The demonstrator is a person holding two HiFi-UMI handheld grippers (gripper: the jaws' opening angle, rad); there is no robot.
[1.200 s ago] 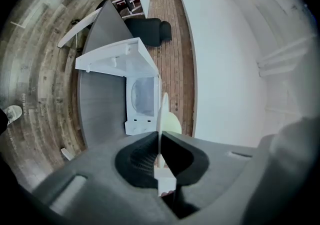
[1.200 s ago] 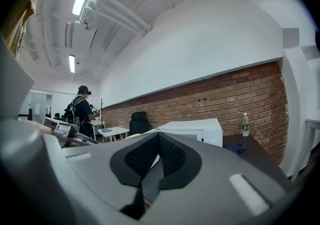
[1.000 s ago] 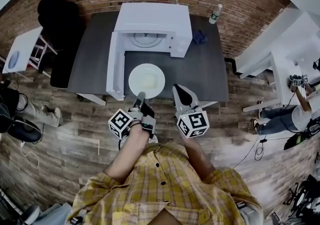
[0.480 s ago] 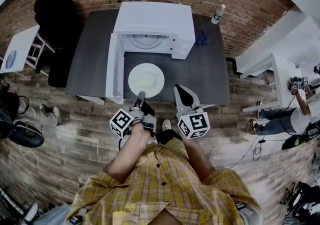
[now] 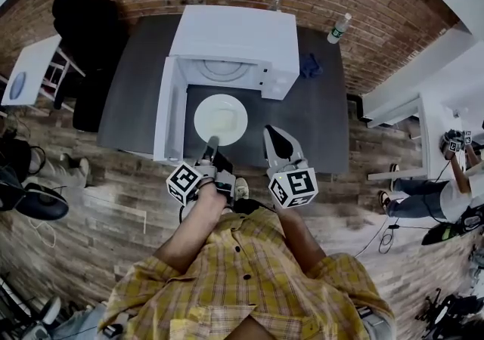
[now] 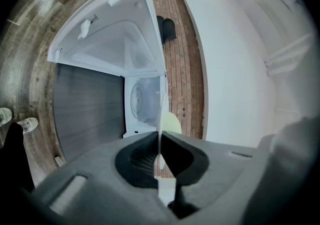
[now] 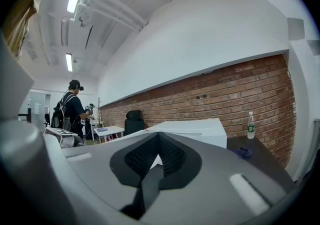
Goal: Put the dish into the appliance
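Observation:
A white dish [image 5: 221,116] hangs level in front of the white microwave [image 5: 231,32], whose door [image 5: 168,108] stands wide open to the left. My left gripper [image 5: 212,146] is shut on the dish's near rim. In the left gripper view the dish [image 6: 170,123] shows edge-on between the closed jaws, my left gripper [image 6: 159,134] pointing at the open cavity [image 6: 142,96] with its glass turntable. My right gripper [image 5: 276,138] hovers to the right of the dish, shut and holding nothing. The right gripper [image 7: 158,135] looks over the microwave's top [image 7: 192,129].
The microwave stands on a dark table [image 5: 318,127] against a brick wall. A water bottle [image 5: 338,27] and a blue cloth [image 5: 308,66] lie at the back right. A black chair [image 5: 83,36] and a white side table [image 5: 26,70] are at the left. A person [image 7: 72,106] stands far off.
The table and microwave have slid slightly nearer in the head view. The dish stays gripped by the left gripper, edging a little toward the open cavity. The right gripper keeps its place.

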